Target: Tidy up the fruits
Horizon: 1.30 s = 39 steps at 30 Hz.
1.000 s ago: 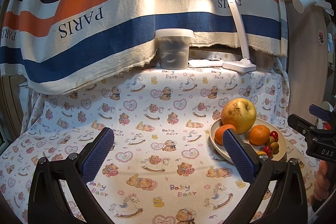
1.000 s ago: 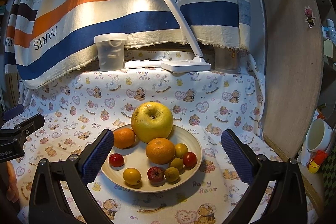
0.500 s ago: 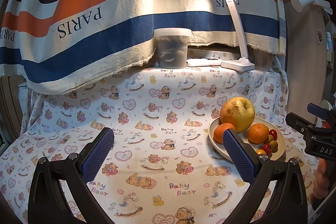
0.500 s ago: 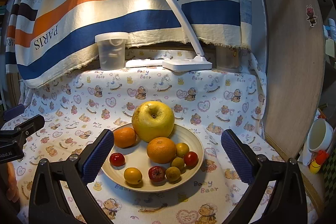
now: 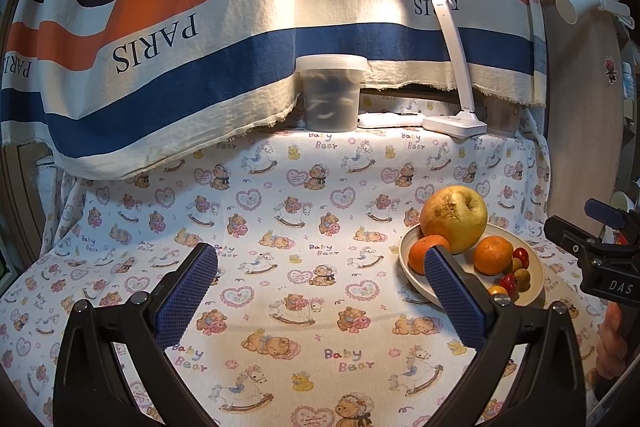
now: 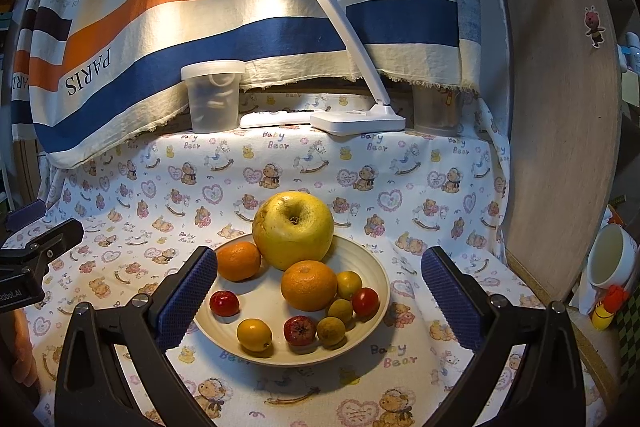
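Both tongs gape wide, empty: right tongs (image 6: 316, 271) over the cream ceramic fruit plate (image 6: 380, 291), left tongs (image 5: 320, 273) above bear-print worktop (image 5: 280, 195).

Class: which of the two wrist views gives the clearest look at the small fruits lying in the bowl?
The right wrist view: the small fruits lie unobstructed in the bowl. The left wrist view crowds them at the bowl's far edge, partly behind that gripper's finger.

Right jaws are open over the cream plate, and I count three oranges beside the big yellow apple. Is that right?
Not quite: the right wrist view shows two oranges, not three, one left of the big yellow apple and one in front of it. The rest holds: the right gripper hovers open over the cream plate.
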Available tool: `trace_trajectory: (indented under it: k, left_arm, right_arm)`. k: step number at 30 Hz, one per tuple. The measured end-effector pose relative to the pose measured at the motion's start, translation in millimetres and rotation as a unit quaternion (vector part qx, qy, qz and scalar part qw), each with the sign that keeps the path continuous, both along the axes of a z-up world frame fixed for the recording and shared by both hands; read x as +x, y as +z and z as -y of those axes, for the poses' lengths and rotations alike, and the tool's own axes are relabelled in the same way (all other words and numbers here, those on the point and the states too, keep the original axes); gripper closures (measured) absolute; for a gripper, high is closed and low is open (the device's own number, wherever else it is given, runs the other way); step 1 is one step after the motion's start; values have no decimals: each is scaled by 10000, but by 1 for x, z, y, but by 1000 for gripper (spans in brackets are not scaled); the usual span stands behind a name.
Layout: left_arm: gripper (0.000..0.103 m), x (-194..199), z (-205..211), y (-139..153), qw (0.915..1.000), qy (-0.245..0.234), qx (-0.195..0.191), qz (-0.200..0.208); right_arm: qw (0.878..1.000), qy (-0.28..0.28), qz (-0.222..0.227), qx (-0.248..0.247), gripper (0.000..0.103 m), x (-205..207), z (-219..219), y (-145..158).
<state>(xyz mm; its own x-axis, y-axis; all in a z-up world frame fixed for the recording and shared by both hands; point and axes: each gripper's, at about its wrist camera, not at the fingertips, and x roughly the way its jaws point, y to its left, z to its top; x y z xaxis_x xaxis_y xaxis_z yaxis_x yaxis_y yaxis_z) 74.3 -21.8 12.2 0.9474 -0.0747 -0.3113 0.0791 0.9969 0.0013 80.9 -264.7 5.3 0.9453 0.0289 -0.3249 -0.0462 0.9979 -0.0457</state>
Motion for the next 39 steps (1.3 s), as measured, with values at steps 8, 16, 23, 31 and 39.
trace_trajectory:
  k: [8, 16, 23, 31, 39]
  left_arm:
    - [0, 0, -1, 0, 10000, 9, 28, -2]
    - [0, -1, 0, 0, 10000, -29, 28, 2]
    - [0, -2, 1, 0, 10000, -8, 21, -1]
    - [0, -2, 1, 0, 10000, -12, 28, -8]
    - [0, -2, 1, 0, 10000, -16, 24, -7]
  right_arm:
    - [10000, 41, -7, -5, 0, 0, 0, 0]
    - [10000, 74, 7, -12, 0, 0, -1, 1]
    - [10000, 52, 0, 2, 0, 0, -1, 1]
    - [10000, 11, 15, 5, 0, -2, 1, 1]
    - [10000, -33, 12, 1, 0, -3, 2, 1]
